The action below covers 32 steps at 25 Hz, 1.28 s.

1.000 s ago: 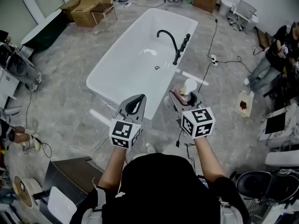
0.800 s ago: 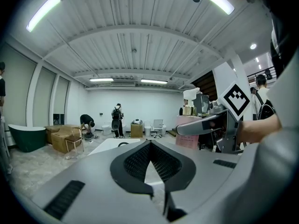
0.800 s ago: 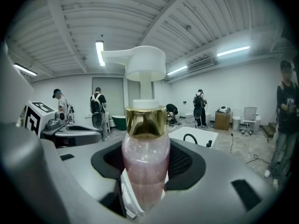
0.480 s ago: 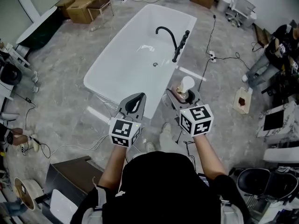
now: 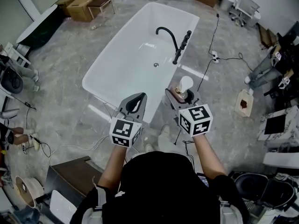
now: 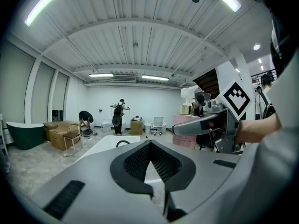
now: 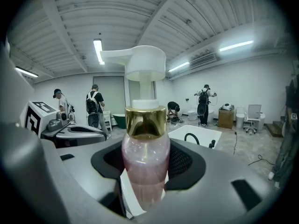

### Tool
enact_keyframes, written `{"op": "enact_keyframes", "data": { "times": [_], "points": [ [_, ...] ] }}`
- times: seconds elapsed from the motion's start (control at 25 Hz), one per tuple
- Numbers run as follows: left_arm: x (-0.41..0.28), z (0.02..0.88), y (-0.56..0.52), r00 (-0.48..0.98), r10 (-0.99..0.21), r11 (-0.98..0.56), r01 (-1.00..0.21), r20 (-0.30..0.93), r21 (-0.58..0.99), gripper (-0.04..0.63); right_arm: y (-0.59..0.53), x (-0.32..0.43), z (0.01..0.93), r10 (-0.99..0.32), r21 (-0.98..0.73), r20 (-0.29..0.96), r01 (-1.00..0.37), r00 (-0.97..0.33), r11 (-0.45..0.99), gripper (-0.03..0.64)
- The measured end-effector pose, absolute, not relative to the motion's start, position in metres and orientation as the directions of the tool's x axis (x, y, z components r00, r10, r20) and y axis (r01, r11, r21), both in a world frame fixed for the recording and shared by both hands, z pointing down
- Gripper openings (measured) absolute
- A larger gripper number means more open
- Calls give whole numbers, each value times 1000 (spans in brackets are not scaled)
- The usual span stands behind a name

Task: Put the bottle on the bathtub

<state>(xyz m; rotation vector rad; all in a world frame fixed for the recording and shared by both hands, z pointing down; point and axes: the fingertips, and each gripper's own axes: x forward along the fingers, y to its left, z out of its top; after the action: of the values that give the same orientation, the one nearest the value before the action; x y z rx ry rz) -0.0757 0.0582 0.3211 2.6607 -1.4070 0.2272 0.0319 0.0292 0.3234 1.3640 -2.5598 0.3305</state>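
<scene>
- Bathtub point(image 5: 126, 64): white, freestanding, long axis running away from the person and slanting up to the right in the head view. Black faucet point(image 5: 171, 40) stands on its right long rim. The near end is closest to both tools.
- Key relation: the tub lies ahead and to the left of the loaded right tool. The nearest rim is the near right corner, just left of the bottle. Judgement: the coming move is a short carry forward and left, then a set-down on the rim, with the bottle kept upright.
- Left tool point(image 5: 134, 104) point(image 6: 150, 162): jaws together, nothing between them. It hangs over the tub's near end, nearer the tub than the right one, but idle.
- Right tool point(image 5: 180, 96) point(image 7: 145, 171): jaws clamped on the bottle's lower body, one on each side. It is held over the floor point(image 5: 70, 78), just off the tub's near right corner.
- Bottle point(image 5: 185, 87) point(image 7: 145, 157): not yet on the tub, carried in the right tool beside it. It stands upright, long axis vertical, pump top uppermost.
- Bottle looks: clear rounded body with pink contents, gold collar, white pump head with the spout pointing left in the right gripper view. Judgement: smooth and top-heavy, so the narrow rim needs a steady placement.
</scene>
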Motion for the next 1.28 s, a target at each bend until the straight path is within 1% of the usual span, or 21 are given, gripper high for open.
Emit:
{"op": "enact_keyframes", "data": {
  "times": [0.28, 0.76, 1.04, 1.28],
  "points": [
    [-47, 332, 8, 555, -804, -560, -827, 213, 40, 12, -23, 51, 334, -772, -103, 307, -826, -556, 554, 232],
    [-9, 343, -78, 507, -826, -514, -857, 247, 39, 12, -109, 86, 352, -730, -121, 332, -795, -597, 594, 230],
    [-5, 352, -110, 462, -842, -470, -882, 280, 43, 12, -143, 94, 365, -700, -128, 354, -773, -621, 621, 232],
    [-1, 357, -125, 452, -849, -462, -886, 273, 32, 12, -163, 97, 368, -704, -126, 349, -776, -618, 618, 232]
  ]
}}
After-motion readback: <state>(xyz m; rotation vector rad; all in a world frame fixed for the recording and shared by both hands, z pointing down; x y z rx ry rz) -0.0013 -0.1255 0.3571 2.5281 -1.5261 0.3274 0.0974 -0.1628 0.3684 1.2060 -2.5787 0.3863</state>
